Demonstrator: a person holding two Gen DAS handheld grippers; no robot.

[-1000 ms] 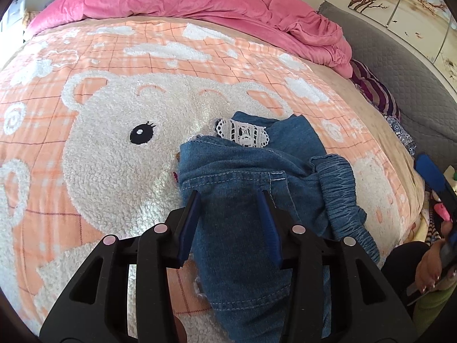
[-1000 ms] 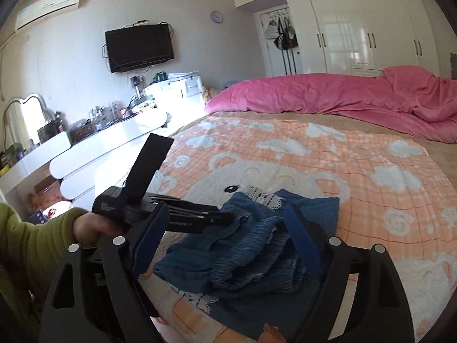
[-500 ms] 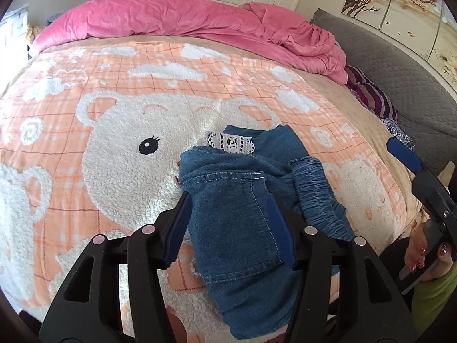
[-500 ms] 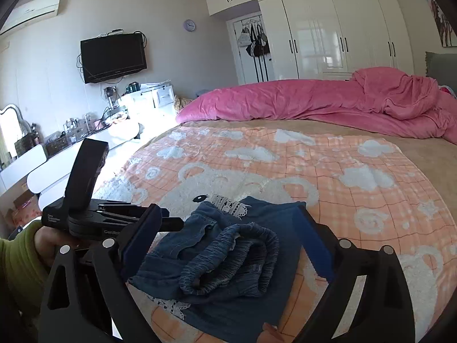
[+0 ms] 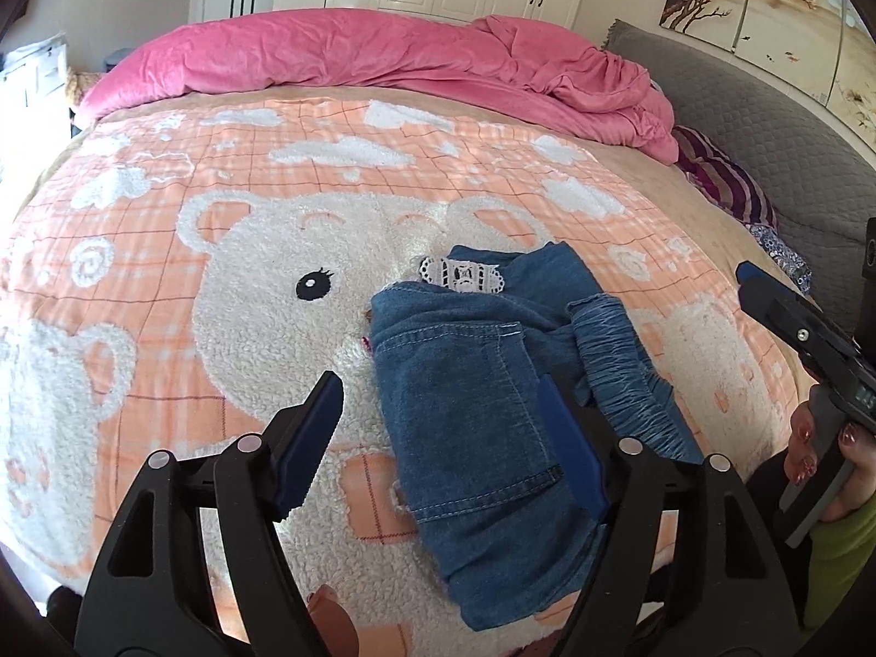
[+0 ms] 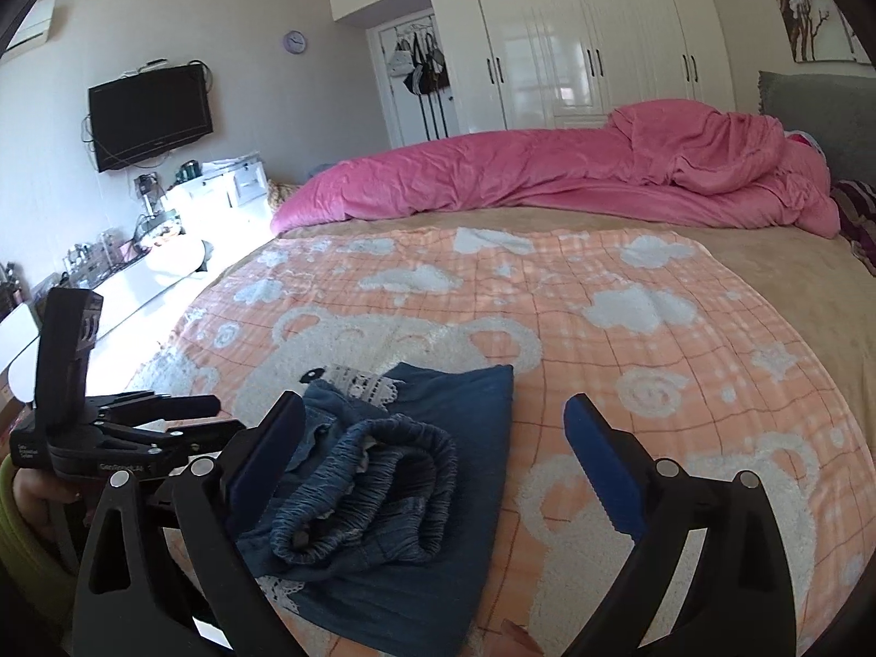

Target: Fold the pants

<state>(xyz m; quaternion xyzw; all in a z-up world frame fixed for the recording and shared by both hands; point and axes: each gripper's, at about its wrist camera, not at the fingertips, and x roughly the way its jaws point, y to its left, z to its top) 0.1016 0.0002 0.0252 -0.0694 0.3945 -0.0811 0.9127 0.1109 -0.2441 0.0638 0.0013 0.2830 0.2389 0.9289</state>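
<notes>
The blue denim pants [image 5: 471, 383] lie folded into a small bundle on the bear blanket [image 5: 219, 274], with a white lace trim [image 5: 462, 274] at the far end. The gathered elastic waistband [image 6: 372, 482] is rolled on top of the bundle. My left gripper [image 5: 438, 388] hovers over the near end of the pants. Its jaws are opening and its pads are clear of the denim. My right gripper [image 6: 435, 416] stands open wide above the waistband side and holds nothing. The left gripper [image 6: 219, 415] also shows at the left of the right wrist view.
A rumpled pink duvet [image 5: 383, 55] lies along the far side of the bed. A grey padded headboard [image 5: 766, 126] and a striped cloth [image 5: 722, 180] are to the right. A cluttered white dresser [image 6: 137, 252], a wall TV [image 6: 150, 115] and a wardrobe [image 6: 575, 44] stand beyond the bed.
My left jaws have spread apart off the denim and the gripper has lifted back a little. My right gripper has tipped down toward the pants and its jaws have widened slightly.
</notes>
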